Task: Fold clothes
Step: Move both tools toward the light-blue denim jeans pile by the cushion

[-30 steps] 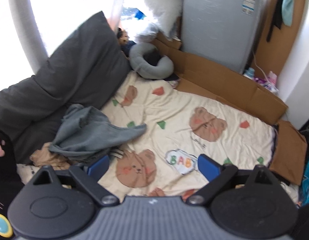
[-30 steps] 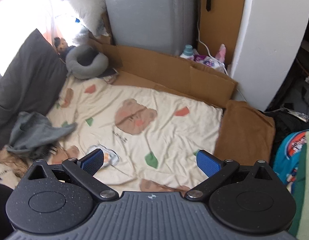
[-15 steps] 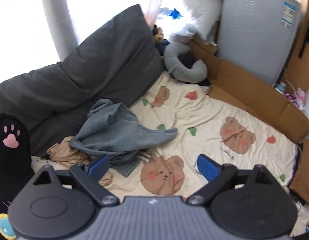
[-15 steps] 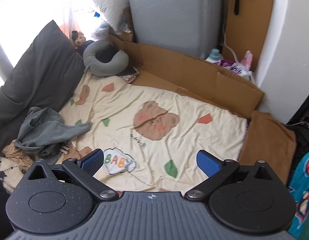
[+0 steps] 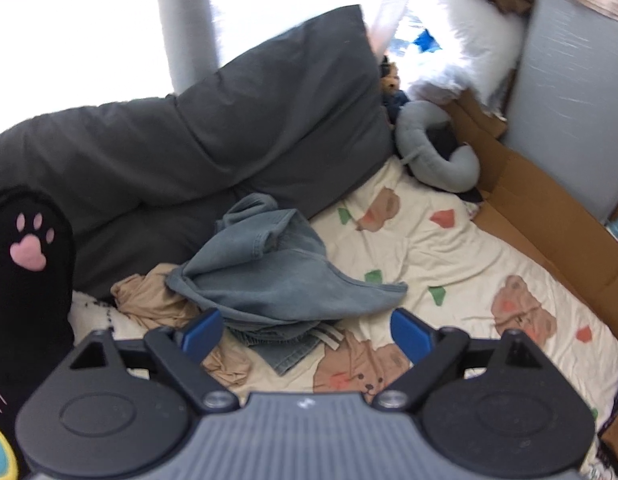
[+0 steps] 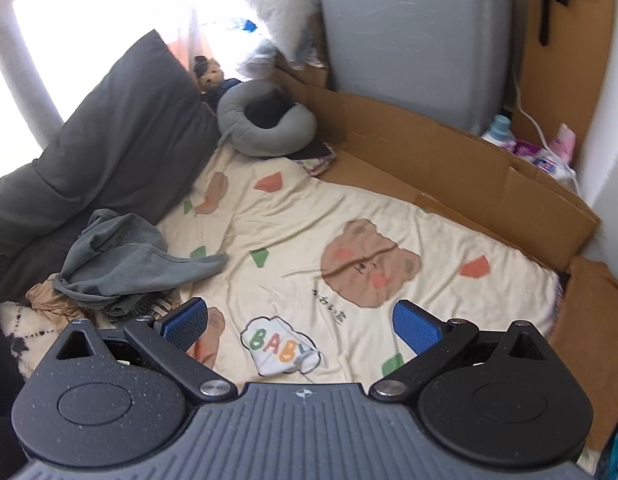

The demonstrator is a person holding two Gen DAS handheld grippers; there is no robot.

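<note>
A crumpled grey-blue garment [image 5: 277, 276] [image 6: 125, 260] lies on a heap at the left edge of the cream bear-print blanket [image 5: 449, 264] [image 6: 309, 240]. Under it sit denim jeans [image 5: 285, 348] and a tan garment [image 5: 157, 300] [image 6: 53, 304]. My left gripper [image 5: 309, 332] hangs just above the heap's near edge, its jaws wide and closing slightly, nothing pressed between the pads. My right gripper [image 6: 301, 320] hovers open over the blanket's "BABY" print [image 6: 281, 346], to the right of the heap, holding nothing.
Dark grey pillows [image 5: 213, 144] [image 6: 109, 148] lean behind the heap. A grey neck pillow [image 5: 437, 156] [image 6: 265, 128] sits at the blanket's far corner. Brown cardboard [image 5: 549, 220] [image 6: 449, 168] borders the far and right sides. A black paw-print plush [image 5: 25, 280] stands at left.
Both grippers have swung left and sunk toward the clothes heap. The heap now fills the near centre of the left wrist view, and the left jaws have narrowed slightly.
</note>
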